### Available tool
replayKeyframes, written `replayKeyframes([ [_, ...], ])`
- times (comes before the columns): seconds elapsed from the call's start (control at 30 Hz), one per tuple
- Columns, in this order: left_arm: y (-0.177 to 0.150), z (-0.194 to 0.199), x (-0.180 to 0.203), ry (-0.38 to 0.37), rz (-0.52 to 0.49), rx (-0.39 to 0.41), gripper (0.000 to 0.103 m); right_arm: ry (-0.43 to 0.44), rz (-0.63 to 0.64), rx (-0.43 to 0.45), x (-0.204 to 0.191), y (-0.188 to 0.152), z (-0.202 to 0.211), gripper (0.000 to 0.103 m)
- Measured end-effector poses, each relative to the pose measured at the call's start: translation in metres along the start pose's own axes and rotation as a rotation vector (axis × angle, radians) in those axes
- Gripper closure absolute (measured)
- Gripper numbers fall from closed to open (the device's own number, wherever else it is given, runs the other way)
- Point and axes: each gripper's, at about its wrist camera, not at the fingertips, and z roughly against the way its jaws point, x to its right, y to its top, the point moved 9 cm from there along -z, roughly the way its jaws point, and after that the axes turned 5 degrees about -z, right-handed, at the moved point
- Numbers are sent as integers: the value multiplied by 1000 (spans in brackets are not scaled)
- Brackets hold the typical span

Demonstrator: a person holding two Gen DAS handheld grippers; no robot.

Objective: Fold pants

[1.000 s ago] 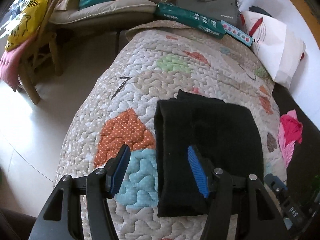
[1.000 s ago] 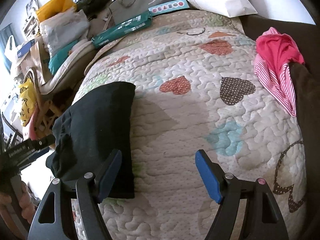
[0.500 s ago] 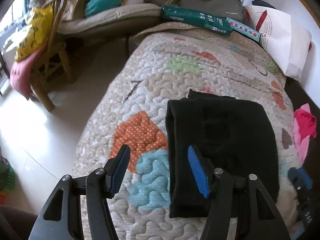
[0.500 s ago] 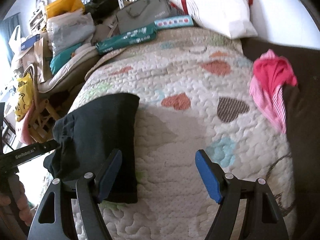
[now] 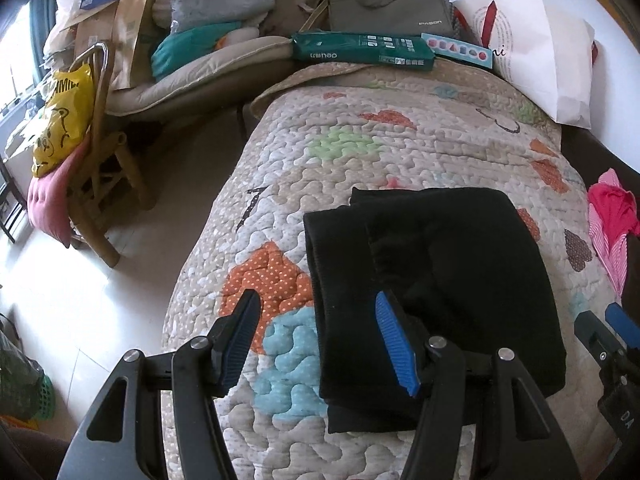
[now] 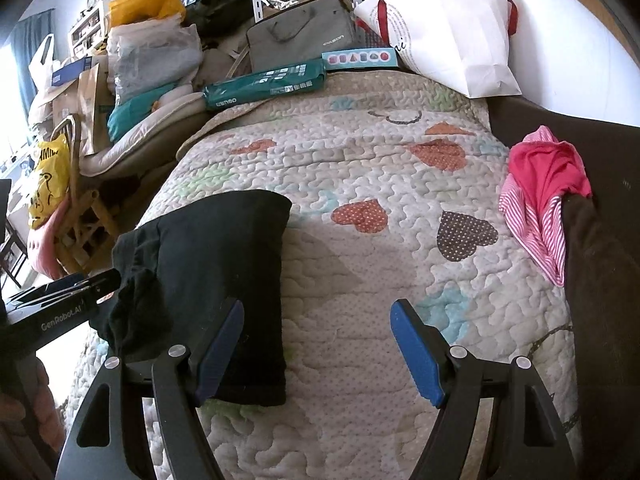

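A pair of black pants (image 5: 436, 280) is lying folded into a thick rectangular bundle on a quilted bedspread (image 5: 400, 140) patterned with hearts, sitting toward the edge of the quilt that drops to the pale floor (image 5: 80, 300). The layers are stacked unevenly, with a narrower fold showing along the floor-side edge and a rumpled ridge running across the top. From the right wrist view, the bundle (image 6: 216, 272) is showing a loosely bunched end hanging toward the quilt's edge.

The left gripper (image 5: 320, 340) is hovering over the quilt with its blue-padded fingers spread wide, gripping nothing; one finger is over the pants and the other over an orange heart patch (image 5: 264, 276), though contact with the fabric cannot be judged. The right gripper (image 6: 316, 352) is likewise gaping wide and empty, one finger over the pants' near corner and the other above bare quilt.

Across the quilt from the pants, a pink and striped garment (image 6: 544, 184) is lying crumpled at the opposite edge. At the quilt's far end, a green box (image 5: 360, 50), a grey laptop bag (image 5: 384, 4) and a white pillow (image 6: 448, 24) are resting.
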Motion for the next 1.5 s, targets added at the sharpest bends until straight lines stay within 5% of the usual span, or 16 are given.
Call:
replayKeyframes([
  [1.5, -7, -9, 0, -31, 31, -45, 43, -3, -9, -23, 3, -5, -7, 22],
])
